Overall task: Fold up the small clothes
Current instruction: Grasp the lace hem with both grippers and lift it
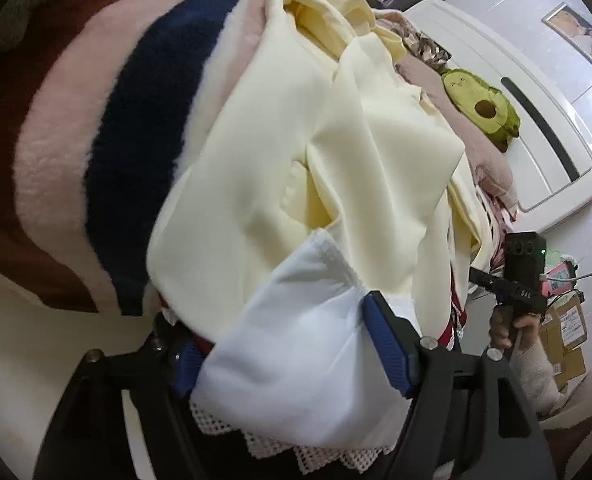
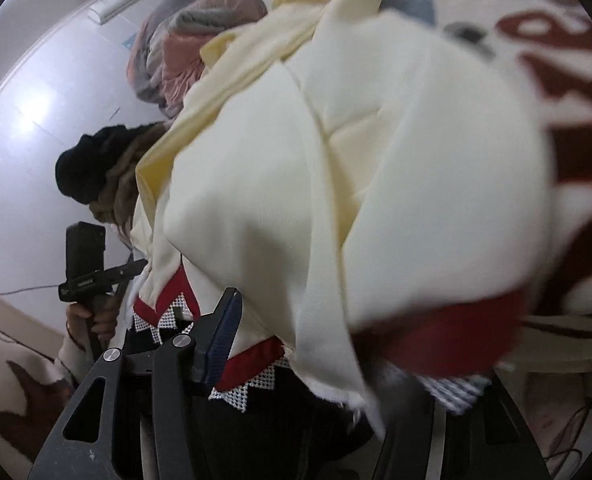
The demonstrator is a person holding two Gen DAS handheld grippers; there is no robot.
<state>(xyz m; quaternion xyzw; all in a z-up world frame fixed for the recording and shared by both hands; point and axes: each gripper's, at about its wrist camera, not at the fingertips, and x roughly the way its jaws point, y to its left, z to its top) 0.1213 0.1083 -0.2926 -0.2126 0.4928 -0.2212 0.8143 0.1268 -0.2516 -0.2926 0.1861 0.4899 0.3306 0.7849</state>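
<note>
while the left claw (image 1: 296, 344) is closed on the white lining of the cream garment (image 1: 328, 160), the cloth hangs over the striped blanket (image 1: 75, 120). the right claw (image 2: 336, 344) grips its red hem; no container is seen.

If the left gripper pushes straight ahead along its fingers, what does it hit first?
The left gripper already has white fabric bunched between its fingers. Straight ahead it would press into the cream garment just beyond, with the striped fleece blanket probably underneath; depth is unclear.
</note>
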